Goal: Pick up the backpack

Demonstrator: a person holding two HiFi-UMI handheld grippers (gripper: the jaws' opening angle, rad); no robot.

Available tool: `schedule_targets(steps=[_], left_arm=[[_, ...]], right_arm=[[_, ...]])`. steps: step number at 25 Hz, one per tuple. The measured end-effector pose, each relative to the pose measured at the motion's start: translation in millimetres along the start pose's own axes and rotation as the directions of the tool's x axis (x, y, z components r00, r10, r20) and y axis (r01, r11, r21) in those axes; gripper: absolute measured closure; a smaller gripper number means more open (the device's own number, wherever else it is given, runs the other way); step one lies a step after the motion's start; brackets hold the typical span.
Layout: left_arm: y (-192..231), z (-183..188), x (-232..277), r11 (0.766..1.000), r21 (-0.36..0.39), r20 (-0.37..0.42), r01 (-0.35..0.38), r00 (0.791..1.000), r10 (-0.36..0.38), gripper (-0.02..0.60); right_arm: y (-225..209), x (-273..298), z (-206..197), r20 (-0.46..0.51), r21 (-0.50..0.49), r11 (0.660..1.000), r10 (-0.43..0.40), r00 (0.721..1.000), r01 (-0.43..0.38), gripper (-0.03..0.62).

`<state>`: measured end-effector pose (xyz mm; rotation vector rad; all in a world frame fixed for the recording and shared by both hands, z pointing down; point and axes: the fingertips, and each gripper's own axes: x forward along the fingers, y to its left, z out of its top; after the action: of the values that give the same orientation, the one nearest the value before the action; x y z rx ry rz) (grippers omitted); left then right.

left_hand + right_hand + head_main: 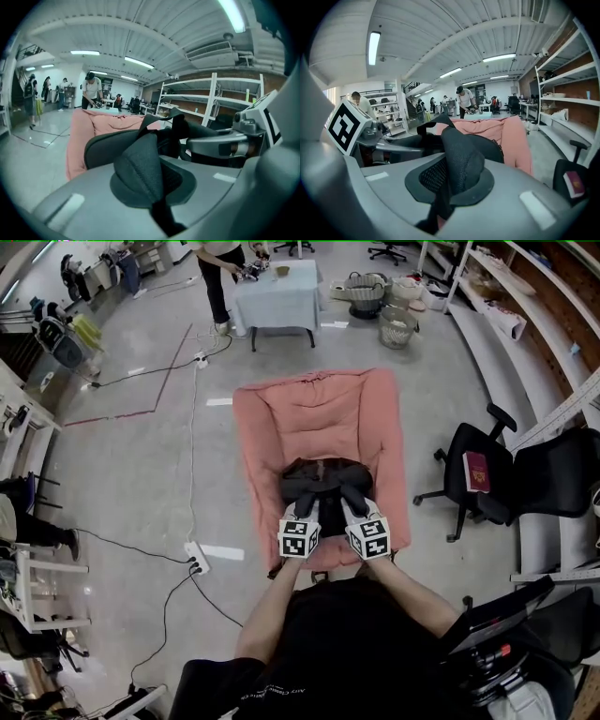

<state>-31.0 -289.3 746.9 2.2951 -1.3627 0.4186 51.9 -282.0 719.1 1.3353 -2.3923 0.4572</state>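
Backpack [323,479] held by both straps, lift not yet made

Backpack lies black and slumped on the seat of the pink chair [309,418], towards its near edge, just in front of me; my left tongs [304,506] are narrow, pinching the padded mesh of the left-hand strap [140,164]; my right tongs [354,504] are likewise narrow, clamped on the right-hand strap [461,159]; the two sit side by side, close together, over the near part of the bag; I judge the grasp made and the raising next; that calls for both hands to rise together and evenly; the soft straps will likely take up slack before the bag leaves the seat, so a firm pinch matters, lest the mesh slide through.
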Motion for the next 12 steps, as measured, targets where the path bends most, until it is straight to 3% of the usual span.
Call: schedule_targets(steps=[7,12], left_arm=[[8,-4,-6,0.985,0.156,-0.035,-0.071,0.996,0.077,0.574],[7,-8,-5,0.988,0.146,-0.033,-0.043,0.998,0.048,0.575]], right_arm=[[6,2,-12,-0.032,-0.008,1.000,0.014,0.999,-0.014,0.560],[10,1,-9,-0.022,-0.004,0.999,0.034,0.999,-0.034,0.560]])
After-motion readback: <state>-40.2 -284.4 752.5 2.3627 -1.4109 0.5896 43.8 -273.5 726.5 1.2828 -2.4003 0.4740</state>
